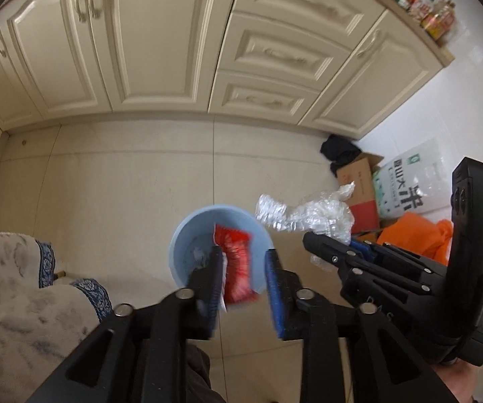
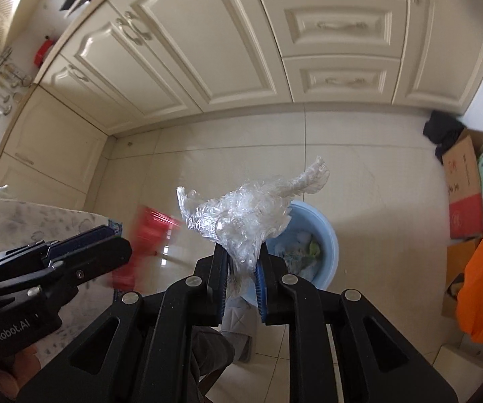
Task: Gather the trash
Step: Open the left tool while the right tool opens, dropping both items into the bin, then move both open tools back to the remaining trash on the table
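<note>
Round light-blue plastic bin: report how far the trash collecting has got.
Done: the round light-blue plastic bin already holds crumpled scraps. In hand: the left tool is open above it, with the red foil wrapper, blurred, between its fingers, apparently dropping; the right tool grips the crumpled clear plastic film near the bin. Left: binning the film.

"GenRobot.AI" stood in pale letters on the black body of the left gripper [image 2: 86,245], near left in the right wrist view. A white sack [image 1: 412,181] at far right on the floor carried large dark Chinese characters, partly legible, the biggest reading "米". Red print on the cardboard box [image 2: 461,181] beside it was too small to read.
</note>
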`<action>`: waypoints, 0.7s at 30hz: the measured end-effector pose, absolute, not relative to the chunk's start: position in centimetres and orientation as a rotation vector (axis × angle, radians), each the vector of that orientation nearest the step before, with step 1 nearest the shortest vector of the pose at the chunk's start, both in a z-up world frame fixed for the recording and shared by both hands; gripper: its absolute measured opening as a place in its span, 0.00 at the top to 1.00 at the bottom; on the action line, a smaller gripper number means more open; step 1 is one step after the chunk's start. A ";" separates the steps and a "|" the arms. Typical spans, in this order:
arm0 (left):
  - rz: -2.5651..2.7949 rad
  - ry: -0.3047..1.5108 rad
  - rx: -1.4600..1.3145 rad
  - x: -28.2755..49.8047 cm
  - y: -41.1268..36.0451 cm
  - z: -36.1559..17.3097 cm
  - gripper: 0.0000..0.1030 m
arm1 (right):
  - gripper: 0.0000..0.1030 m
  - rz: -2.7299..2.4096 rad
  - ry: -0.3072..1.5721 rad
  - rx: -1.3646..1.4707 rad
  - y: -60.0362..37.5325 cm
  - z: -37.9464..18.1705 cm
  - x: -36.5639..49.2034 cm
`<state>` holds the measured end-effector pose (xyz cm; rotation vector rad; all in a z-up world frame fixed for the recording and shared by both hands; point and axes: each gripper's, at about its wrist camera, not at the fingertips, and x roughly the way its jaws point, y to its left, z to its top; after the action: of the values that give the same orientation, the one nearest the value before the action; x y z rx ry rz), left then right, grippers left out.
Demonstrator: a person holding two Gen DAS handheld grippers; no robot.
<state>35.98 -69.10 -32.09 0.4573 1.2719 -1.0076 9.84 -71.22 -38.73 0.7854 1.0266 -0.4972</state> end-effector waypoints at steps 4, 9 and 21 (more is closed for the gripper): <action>-0.968 1.247 0.466 36.3 -69.7 -32.3 0.33 | 0.52 -0.516 1.032 0.820 -71.6 -39.8 9.5; -0.908 1.179 0.453 36.3 -69.4 -30.7 0.08 | 0.13 -0.555 1.015 0.832 -71.2 -39.6 8.8; -0.922 0.990 0.371 32.0 -62.0 -23.0 0.06 | 0.00 -0.584 0.923 0.790 -68.7 -33.3 8.5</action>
<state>32.05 -61.98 -23.02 0.3709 0.9905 -0.9217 8.46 -68.71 -33.32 0.7898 0.9226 -0.5837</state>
